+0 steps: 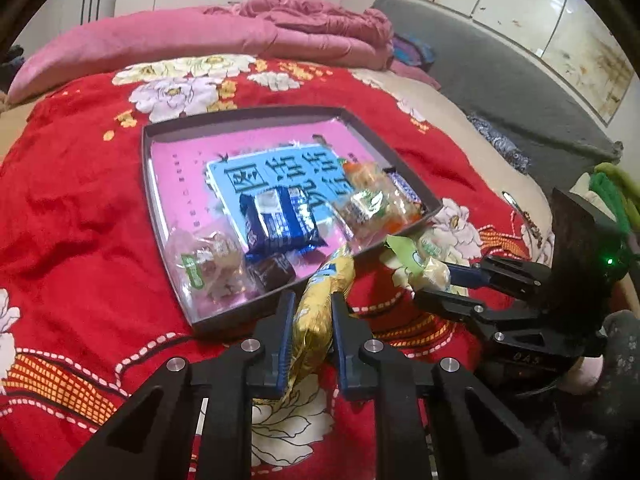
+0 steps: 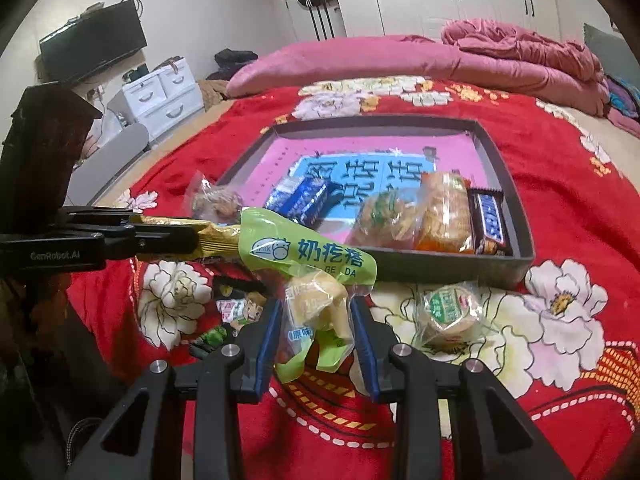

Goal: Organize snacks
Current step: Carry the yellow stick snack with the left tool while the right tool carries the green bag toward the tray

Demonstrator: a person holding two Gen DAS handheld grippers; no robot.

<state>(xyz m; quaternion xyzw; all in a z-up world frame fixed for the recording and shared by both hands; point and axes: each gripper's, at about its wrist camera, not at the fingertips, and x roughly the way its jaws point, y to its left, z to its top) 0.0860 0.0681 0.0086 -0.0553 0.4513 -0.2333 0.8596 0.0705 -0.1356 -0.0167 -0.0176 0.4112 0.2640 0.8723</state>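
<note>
Snacks [image 2: 444, 216] lie in the tray [image 2: 524, 216] on the bedspread [image 2: 560, 360], pillow [image 2: 340, 60] behind.

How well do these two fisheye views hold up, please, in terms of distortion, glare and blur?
Left wrist view: strong barrel distortion bows the tray edges; glare washes the clear wrapper at its near corner and the glossy wall panels. Right wrist view: dark vignetted corners, soft detail, yet the green milk-snack packet print stays readable.
</note>
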